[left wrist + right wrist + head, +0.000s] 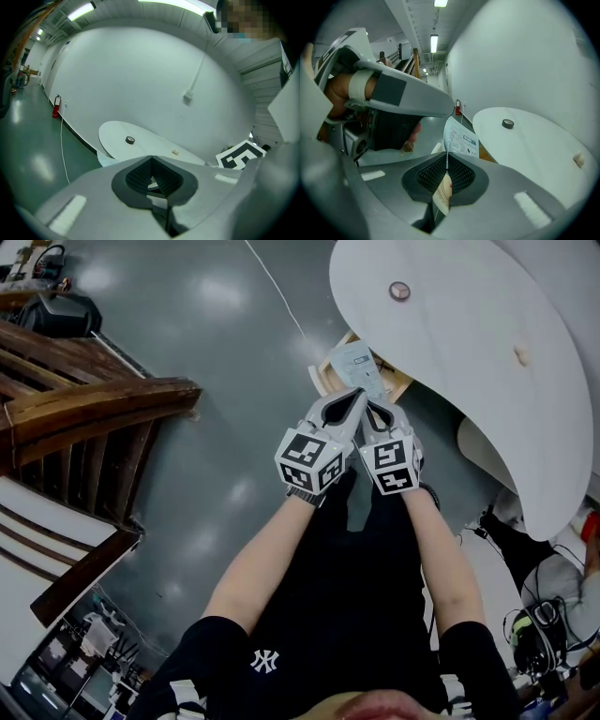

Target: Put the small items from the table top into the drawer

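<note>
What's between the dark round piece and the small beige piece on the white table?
Nothing: only bare white table top lies between the dark round piece and the beige piece. The head view shows it plainly; the right gripper view agrees.

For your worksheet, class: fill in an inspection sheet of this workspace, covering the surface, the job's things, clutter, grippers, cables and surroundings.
Surface: white round table top, mostly bare.
Job's things: small dark round item and small beige item lie on the table top. A printed packet is held by what looks like a wooden drawer under the table's edge.
Clutter: gear heaped on the floor, too small to name.
Grippers: right gripper shut on the printed packet. Left gripper shut, nothing seen in it.
Cables: white cable across the floor.
Surroundings: wooden staircase, grey floor, fire extinguisher by the wall.
</note>
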{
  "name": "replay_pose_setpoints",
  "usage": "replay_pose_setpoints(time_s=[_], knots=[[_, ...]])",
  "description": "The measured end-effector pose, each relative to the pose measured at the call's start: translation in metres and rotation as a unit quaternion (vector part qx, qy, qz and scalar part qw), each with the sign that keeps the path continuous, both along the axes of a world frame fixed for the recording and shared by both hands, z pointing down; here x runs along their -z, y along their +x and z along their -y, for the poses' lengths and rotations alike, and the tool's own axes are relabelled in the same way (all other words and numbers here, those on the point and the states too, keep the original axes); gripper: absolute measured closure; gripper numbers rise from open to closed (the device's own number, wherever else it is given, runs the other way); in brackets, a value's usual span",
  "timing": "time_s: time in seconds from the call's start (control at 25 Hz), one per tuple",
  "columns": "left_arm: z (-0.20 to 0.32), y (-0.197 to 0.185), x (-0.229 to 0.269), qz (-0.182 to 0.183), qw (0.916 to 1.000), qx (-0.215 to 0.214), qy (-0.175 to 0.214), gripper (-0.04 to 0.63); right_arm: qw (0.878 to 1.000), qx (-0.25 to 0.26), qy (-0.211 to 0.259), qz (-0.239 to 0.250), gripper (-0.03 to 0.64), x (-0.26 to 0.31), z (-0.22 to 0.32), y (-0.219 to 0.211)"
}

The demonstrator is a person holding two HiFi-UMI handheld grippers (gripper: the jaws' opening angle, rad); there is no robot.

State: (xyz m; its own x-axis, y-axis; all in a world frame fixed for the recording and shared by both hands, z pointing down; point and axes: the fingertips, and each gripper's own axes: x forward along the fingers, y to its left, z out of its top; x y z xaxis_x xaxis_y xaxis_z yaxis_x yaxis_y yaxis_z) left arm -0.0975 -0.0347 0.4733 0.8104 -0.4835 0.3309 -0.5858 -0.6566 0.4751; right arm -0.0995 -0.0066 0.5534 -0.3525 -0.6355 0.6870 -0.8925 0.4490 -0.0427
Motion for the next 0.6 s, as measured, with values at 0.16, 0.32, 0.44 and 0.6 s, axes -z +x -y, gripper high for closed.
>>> replay_pose_setpoints(time_s=[0.16, 0.32, 0.44, 0.6], knots=[[0.003, -0.001, -0.005, 0.001, 1.0000, -0.003, -0.006, 0.595, 1.000, 0.003, -0.017, 0.005, 0.581, -0.012, 0.000, -0.004], [0.009, -0.002, -0.013, 0.005, 0.9999, -0.003, -0.011, 0.595, 0.999, -0.001, -0.046, -0.001, 0.581, -0.033, 0.001, 0.002], [0.013, 0.001, -0.020, 0.009, 0.9998, -0.005, -0.014, 0.595, 0.998, -0.007, -0.059, -0.007, 0.580, -0.047, 0.004, 0.009], [0.019, 0.005, -0.025, 0.014, 0.9997, -0.006, -0.017, 0.595, 0.997, -0.018, -0.068, -0.021, 0.578, -0.060, 0.010, 0.024]])
